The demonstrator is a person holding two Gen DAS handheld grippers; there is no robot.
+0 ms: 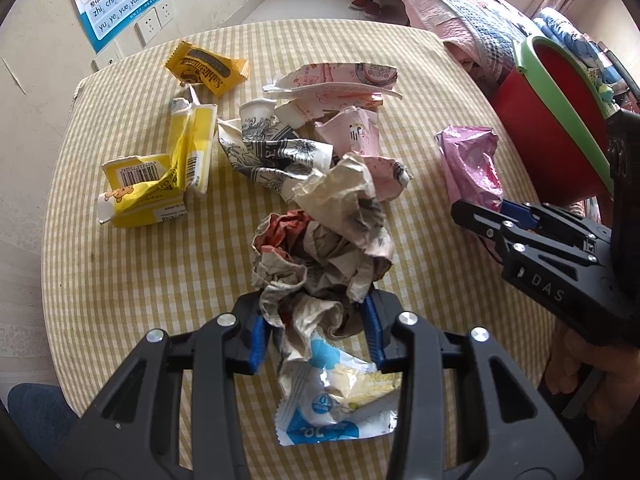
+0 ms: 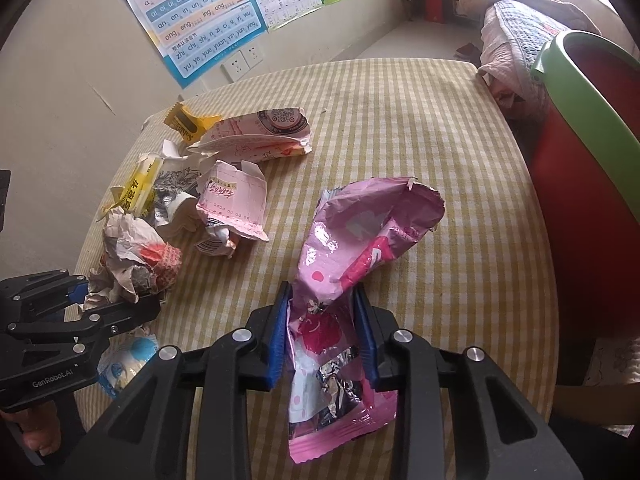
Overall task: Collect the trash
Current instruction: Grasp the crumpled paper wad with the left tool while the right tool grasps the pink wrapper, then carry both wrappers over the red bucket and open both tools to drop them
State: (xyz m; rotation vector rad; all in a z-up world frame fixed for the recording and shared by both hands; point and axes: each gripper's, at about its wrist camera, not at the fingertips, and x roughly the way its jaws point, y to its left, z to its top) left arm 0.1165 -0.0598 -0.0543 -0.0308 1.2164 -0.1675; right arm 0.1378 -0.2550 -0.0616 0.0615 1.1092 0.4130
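Observation:
A crumpled brown and red paper wad (image 1: 320, 248) lies near the front of the checked tablecloth (image 1: 140, 280). My left gripper (image 1: 316, 312) is shut on its near end, both blue pads pressing into the paper. A blue and white wrapper (image 1: 336, 404) lies under that gripper. In the right wrist view, my right gripper (image 2: 322, 300) is shut on the lower part of a shiny pink snack wrapper (image 2: 360, 240), whose torn top stands up beyond the fingers. The left gripper (image 2: 120, 300) also shows at the left edge of that view, at the paper wad (image 2: 136, 256).
More trash lies further back: a yellow wrapper (image 1: 208, 68), a torn yellow carton (image 1: 160, 176), a flattened pink and white carton (image 1: 336, 84) and a patterned paper cup (image 1: 272, 148). A red bin with a green rim (image 2: 592, 120) stands beside the table's right edge. A bed lies behind it.

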